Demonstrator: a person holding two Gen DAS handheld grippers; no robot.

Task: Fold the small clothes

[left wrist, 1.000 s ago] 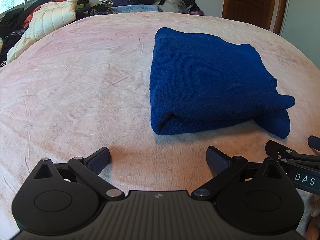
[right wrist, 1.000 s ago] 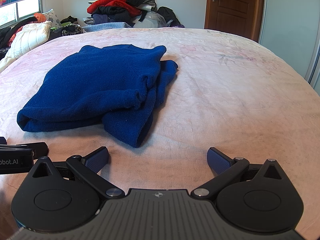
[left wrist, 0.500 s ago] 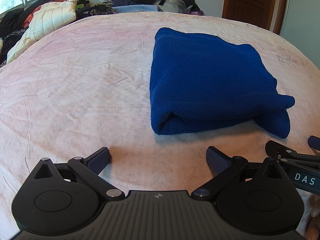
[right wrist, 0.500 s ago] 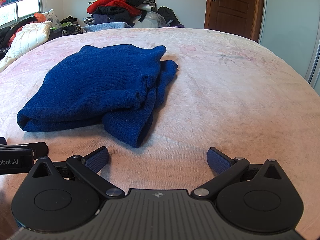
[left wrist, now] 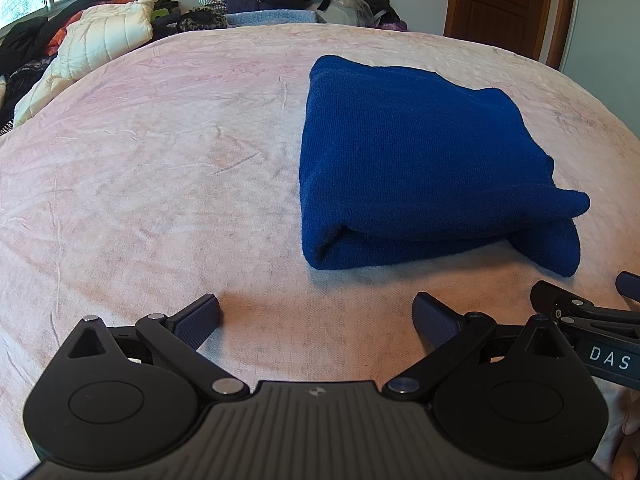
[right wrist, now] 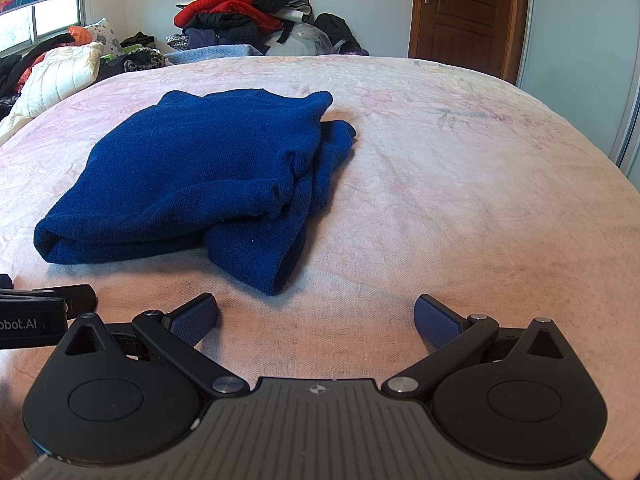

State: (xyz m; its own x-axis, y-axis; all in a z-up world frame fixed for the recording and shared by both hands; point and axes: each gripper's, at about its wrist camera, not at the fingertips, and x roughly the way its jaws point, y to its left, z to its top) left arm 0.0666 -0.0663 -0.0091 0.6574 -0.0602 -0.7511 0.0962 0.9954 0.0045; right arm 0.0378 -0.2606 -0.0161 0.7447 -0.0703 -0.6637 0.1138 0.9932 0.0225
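A folded dark blue knit garment (left wrist: 420,160) lies on the pink bedsheet (left wrist: 160,180); it also shows in the right wrist view (right wrist: 200,184), with a loose fold sticking out at its near right corner. My left gripper (left wrist: 316,316) is open and empty, just short of the garment's near edge. My right gripper (right wrist: 316,316) is open and empty, near the garment's near right corner. Part of the right gripper shows at the right edge of the left wrist view (left wrist: 592,320). Part of the left gripper shows at the left edge of the right wrist view (right wrist: 40,312).
A pile of clothes (right wrist: 248,20) sits at the far end of the bed. A white quilted jacket (left wrist: 92,52) and dark clothes lie at the far left. A brown door (right wrist: 464,12) and a pale wardrobe (right wrist: 580,60) stand at the back right.
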